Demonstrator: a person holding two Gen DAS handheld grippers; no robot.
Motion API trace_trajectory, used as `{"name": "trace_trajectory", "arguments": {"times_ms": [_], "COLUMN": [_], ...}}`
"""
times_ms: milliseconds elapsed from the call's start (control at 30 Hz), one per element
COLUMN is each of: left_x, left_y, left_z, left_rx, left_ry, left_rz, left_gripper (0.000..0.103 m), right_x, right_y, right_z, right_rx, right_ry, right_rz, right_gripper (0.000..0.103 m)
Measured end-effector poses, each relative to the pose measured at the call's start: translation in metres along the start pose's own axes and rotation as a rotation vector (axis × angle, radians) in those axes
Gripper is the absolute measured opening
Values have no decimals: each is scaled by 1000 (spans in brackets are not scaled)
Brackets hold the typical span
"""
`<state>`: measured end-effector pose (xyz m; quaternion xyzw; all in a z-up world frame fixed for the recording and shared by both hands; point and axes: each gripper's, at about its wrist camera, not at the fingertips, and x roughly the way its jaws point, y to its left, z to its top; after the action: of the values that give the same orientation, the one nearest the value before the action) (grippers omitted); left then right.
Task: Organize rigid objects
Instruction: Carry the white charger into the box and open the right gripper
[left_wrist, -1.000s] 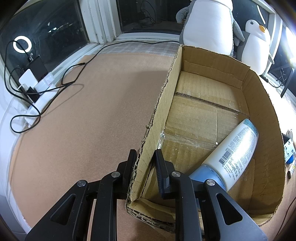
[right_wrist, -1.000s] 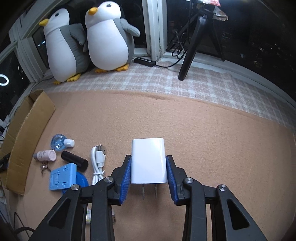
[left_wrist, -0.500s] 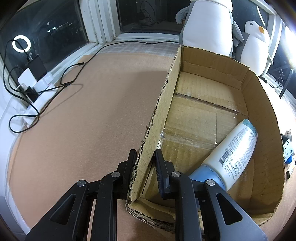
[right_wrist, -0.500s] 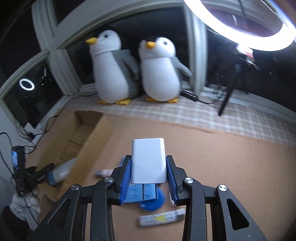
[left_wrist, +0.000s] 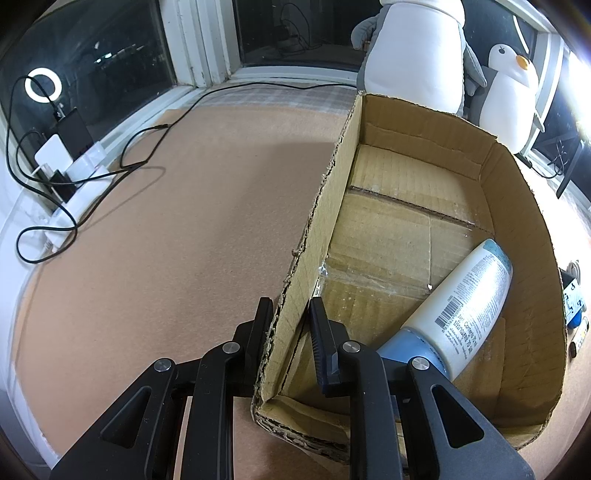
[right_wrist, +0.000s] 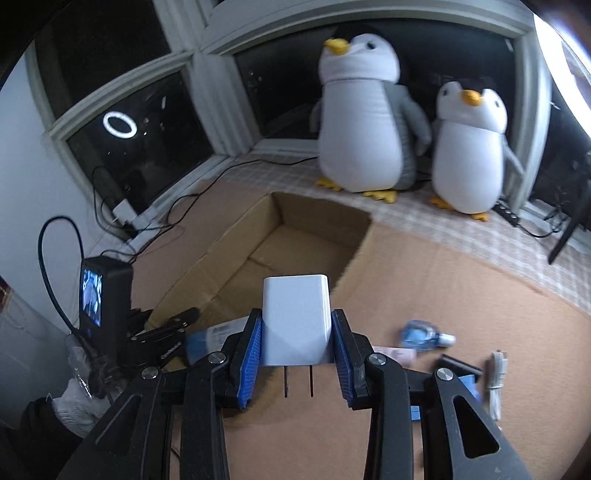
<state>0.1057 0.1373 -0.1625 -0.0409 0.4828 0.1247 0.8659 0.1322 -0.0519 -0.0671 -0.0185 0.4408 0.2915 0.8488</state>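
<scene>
My left gripper is shut on the near left wall of the open cardboard box, one finger outside and one inside. A white and blue bottle lies in the box's near right part. My right gripper is shut on a white charger plug, prongs toward me, held in the air above the mat in front of the box. The left gripper shows at the box's near corner in the right wrist view.
Two plush penguins stand behind the box on the checked cloth. A small blue bottle, a black cylinder, a white cable and a pink tube lie on the mat right of the box. Cables and a power strip lie far left.
My right gripper has lifted the charger off the mat and swung left toward the box. The left gripper keeps its hold on the box wall and has not moved.
</scene>
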Motion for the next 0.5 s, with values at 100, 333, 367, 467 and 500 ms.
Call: {"name": "trace_trajectory", "arguments": {"times_ms": [100,333,367,467,500], "left_x": [0,0,0,0,0], "left_y": [0,0,0,0,0], "left_z": [0,0,0,0,0], "left_rx": [-1,-2,-2,-1,-2], "left_ry": [0,-1,-1,-1,-1], "left_rz": [-1,-2,-2,-2,-2], "left_gripper": [18,18,18,18,18], "right_x": [13,37,40,44,45], "right_y": [14,34,36,40,41], "right_z": [-4,-10,-10,-12,-13], "right_rx": [-34,-63,-62,-70,-74], "right_ry": [23,65,68,73,75], "right_rz": [7,31,33,39,39], "right_gripper": [32,32,32,32,32]}}
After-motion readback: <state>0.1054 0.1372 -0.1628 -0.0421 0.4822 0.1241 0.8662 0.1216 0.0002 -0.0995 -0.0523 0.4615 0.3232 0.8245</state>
